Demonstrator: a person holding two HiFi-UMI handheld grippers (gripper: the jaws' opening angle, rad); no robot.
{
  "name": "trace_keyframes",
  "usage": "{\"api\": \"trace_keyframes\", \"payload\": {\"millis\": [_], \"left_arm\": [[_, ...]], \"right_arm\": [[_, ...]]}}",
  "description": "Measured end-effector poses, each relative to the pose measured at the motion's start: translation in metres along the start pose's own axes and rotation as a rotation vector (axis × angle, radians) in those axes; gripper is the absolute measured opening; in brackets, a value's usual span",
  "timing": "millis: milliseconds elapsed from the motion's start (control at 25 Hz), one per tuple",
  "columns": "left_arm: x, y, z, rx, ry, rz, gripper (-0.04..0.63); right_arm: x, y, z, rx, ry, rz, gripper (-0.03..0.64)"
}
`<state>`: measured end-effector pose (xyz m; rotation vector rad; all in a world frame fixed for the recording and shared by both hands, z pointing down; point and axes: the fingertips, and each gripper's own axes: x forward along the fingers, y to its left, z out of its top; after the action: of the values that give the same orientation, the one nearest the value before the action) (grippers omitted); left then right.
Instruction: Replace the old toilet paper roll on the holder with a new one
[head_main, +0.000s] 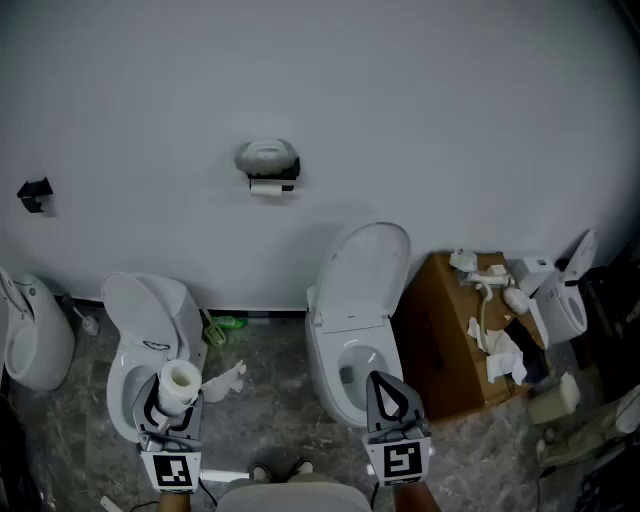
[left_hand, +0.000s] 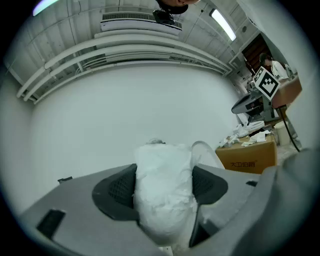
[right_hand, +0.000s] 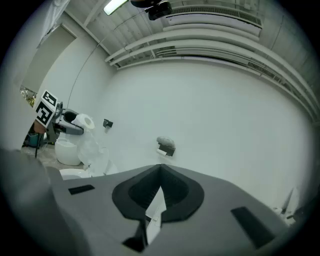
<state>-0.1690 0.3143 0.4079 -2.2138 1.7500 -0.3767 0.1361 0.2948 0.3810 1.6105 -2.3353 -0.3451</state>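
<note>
Holding new roll, left gripper level.

Left toilet, right toilet against wall, lids up; cardboard box beside right toilet, white scraps on top.

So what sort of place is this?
Likely a mock-up bathroom, not a working one: several white ceramic toilets stand along a bare white wall, with a grey wall-mounted paper holder and a cluttered brown cardboard box.
</note>
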Motion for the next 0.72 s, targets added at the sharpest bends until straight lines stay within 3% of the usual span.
{"api": "trace_keyframes", "payload": {"millis": [120,360,560,720], "left_arm": [[-0.001,0.000,-0.004,0.036,0.020,-0.014,0.299],[0.002,0.000,-0.006,0.021,0.012,-0.013,0.299],[0.004,-0.001,-0.007,-0.010,0.011,-0.004,0.301],[0.005,-0.002,-0.005,0.022,0.032,-0.002,0.299]], "right_arm": [[0.003,0.003,0.000,0.001,-0.009,0.003,-0.003],[0.008,0.008,0.000,0.021,-0.011,0.029,-0.003],[0.014,0.007,-0.002,-0.017,-0.006,0.024,-0.002],[0.018,0.000,-0.001,-0.049,-0.008,0.023,-0.002]]}}
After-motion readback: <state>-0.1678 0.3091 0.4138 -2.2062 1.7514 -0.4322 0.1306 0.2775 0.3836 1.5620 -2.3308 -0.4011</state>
